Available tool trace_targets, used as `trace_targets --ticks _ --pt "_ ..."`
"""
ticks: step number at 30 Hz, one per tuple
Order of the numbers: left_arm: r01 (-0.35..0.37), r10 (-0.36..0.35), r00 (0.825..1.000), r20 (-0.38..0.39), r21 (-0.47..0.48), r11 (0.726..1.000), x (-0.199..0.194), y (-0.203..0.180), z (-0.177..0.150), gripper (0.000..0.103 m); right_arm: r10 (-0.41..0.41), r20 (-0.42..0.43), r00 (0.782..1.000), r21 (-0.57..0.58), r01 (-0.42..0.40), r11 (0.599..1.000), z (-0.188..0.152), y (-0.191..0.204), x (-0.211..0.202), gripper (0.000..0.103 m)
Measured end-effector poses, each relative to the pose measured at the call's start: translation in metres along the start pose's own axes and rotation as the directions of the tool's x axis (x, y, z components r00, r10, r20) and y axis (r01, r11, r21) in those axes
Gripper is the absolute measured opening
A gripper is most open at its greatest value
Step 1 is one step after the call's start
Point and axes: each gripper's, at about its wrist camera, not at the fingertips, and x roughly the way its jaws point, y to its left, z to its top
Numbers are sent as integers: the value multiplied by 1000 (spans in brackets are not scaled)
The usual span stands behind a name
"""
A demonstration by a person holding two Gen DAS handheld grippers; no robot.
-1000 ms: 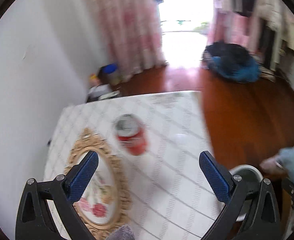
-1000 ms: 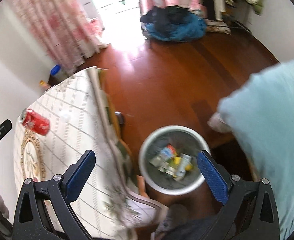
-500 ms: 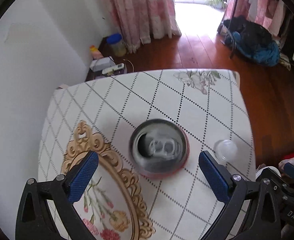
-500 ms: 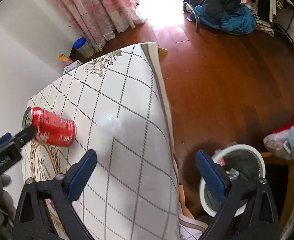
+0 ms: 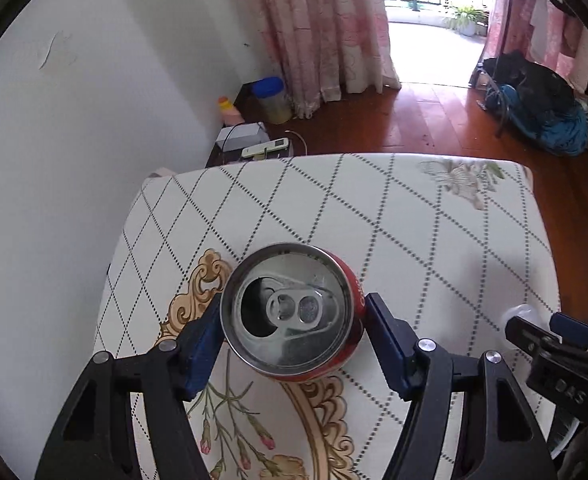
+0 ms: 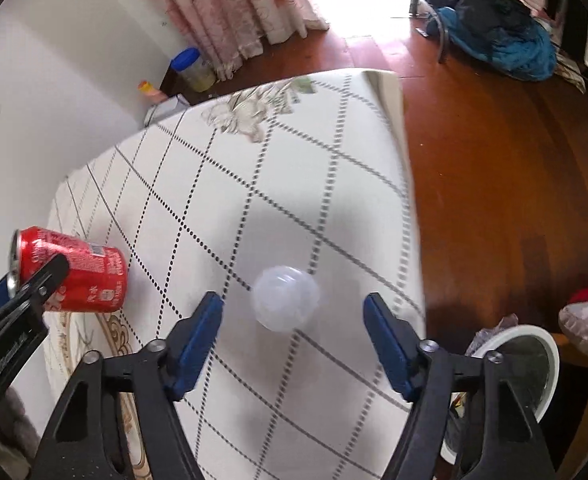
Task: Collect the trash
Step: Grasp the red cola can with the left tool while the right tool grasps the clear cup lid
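Note:
A red soda can stands on the table's white checked cloth, its opened top facing the left wrist view. My left gripper is shut on the can, one blue pad on each side. The can also shows in the right wrist view with the left gripper around it. A clear plastic cup lies on the cloth between the fingers of my right gripper, which is open and not touching it. The cup shows at the right edge of the left wrist view.
A white-rimmed trash bin stands on the wooden floor beside the table's right edge. A white wall runs along the left. Jars and a small box sit by the pink curtains. A pile of dark and blue clothes lies on the floor.
My left gripper came down over the can and closed on it. My right gripper swung from above the bin to the table and now straddles the clear cup.

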Motion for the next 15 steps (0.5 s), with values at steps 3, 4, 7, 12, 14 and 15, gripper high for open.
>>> trace_targets --ticks 3,4,7,12,14,15 --pt "-7 7 1000 6 0 1000 2 5 -1 65 -32 -25 999 -17 32 999 5 12 14 61" --pt "-7 8 1000 8 -2 1000 2 6 -1 65 -37 -31 999 -21 36 999 5 13 17 55" --pt "-15 15 1000 14 -5 1000 2 9 -2 65 -76 -29 997 -54 74 996 6 21 23 44" --pt "-11 12 999 31 -12 1000 -6 14 -5 65 -121 -9 993 -118 119 986 3 33 22 43" --pt "-3 3 999 52 -7 1000 -15 16 -7 65 -128 5 992 -135 127 983 0 36 17 43" --pt "1 -1 998 61 -10 1000 -20 17 -9 65 -127 15 992 -143 128 982 -3 37 12 43"
